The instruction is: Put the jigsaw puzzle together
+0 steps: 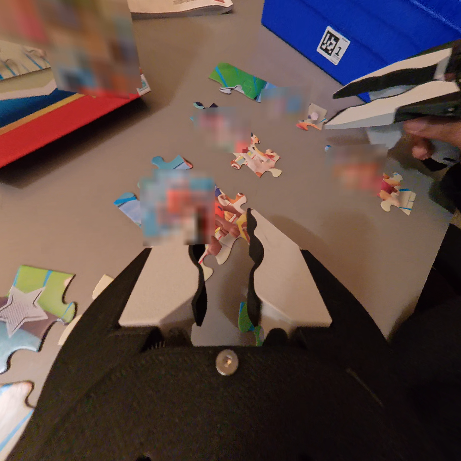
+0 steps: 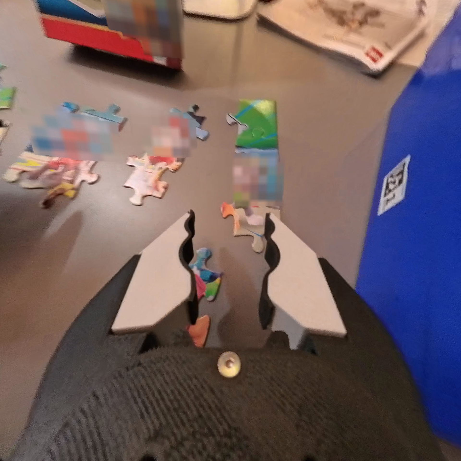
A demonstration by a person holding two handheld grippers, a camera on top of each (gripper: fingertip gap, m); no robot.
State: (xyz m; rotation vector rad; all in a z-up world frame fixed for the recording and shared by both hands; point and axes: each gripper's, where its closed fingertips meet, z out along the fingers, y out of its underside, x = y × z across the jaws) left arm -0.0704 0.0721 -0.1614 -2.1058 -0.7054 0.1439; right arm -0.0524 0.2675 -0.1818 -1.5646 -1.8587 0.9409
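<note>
left tongs (image 1: 224,224) parted over a puzzle piece (image 1: 230,224) (tip hidden); right tongs (image 2: 228,217) gape.

The left hand-held gripper (image 1: 225,239) is hiding its left fingertip behind a mosaic patch, so its grip on the puzzle piece (image 1: 230,224) cannot be told. The blue bin (image 2: 424,224) is running off the right edge. The red puzzle box (image 1: 50,119) is being cut off at the left edge. The right wrist view is looking blurred.

Colourful jigsaw pieces (image 1: 255,159) scattered flat (picture side up) on grey tabletop (image 1: 87,212).
</note>
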